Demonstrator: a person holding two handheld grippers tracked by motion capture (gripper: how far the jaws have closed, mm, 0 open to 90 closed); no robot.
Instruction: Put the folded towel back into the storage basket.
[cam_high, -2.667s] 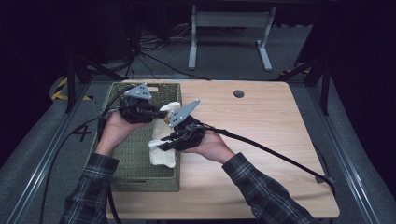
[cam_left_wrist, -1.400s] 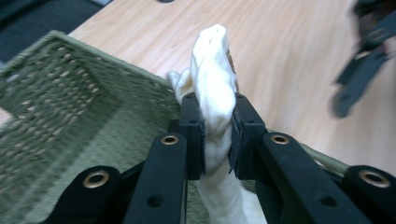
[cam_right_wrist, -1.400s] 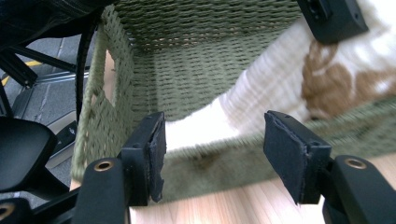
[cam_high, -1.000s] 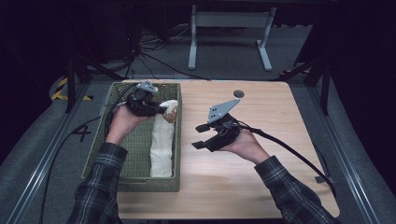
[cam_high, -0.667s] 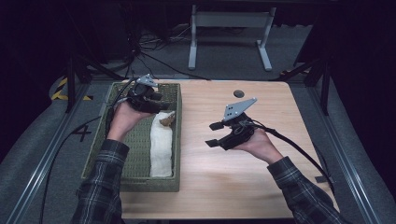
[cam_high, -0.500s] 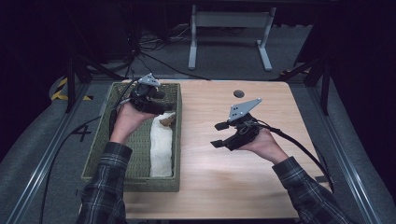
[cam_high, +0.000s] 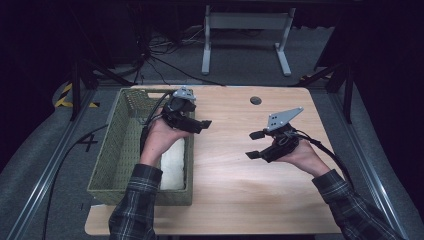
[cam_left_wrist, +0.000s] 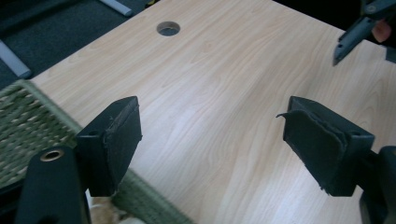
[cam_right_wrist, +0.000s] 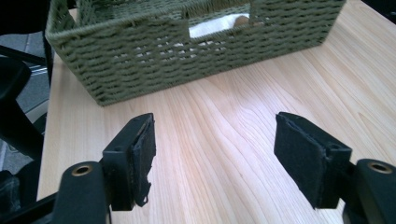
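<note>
Left gripper (cam_high: 200, 123) jaws just opening, empty; right gripper (cam_high: 255, 145) apart, empty. Right gripper view: cloth (cam_right_wrist: 219, 23) through basket (cam_right_wrist: 140, 60) handle.

From above I overlook the bench (cam_high: 240, 190); my tongs' close cameras face across it, sharing the basket (cam_right_wrist: 196, 56).

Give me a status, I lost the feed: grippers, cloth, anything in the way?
Left gripper open, jaws just opened, empty, at the basket rim. Right gripper open, empty, over bare table. White cloth lying in the basket. Nothing in the way.
</note>
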